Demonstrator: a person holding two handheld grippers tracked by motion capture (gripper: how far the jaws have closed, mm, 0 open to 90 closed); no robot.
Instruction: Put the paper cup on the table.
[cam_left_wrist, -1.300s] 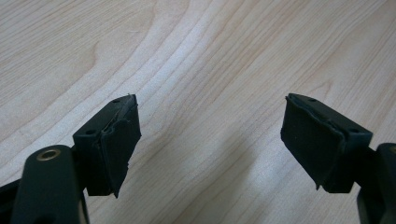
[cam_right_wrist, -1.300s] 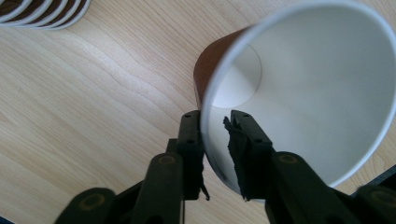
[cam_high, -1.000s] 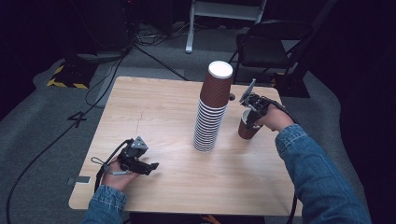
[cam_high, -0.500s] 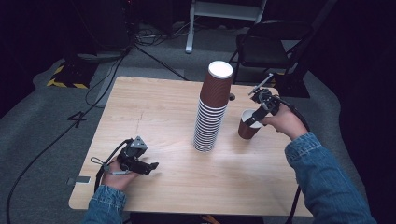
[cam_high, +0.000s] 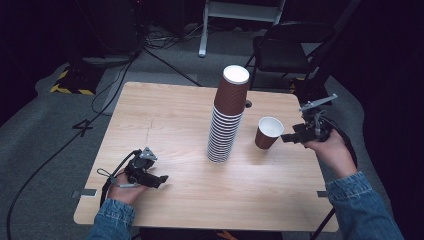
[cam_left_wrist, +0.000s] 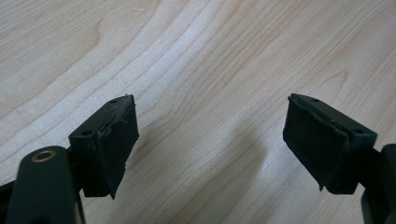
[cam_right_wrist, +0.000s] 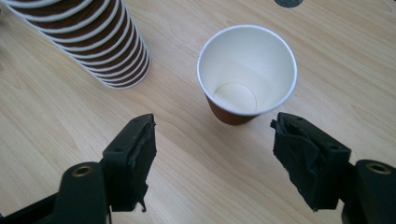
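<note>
Fingers (cam_right_wrist: 212, 161) apart, short of cup (cam_right_wrist: 246, 74).

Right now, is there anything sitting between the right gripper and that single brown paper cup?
Nothing visible does. The right gripper has open, empty jaws facing the single cup, with bare table between them. The cup stack stands off to one side, out of that path.

Single cup (cam_high: 267, 133) upright on table (cam_high: 165, 115), just right of cup stack (cam_high: 227, 117) (apart)
</note>
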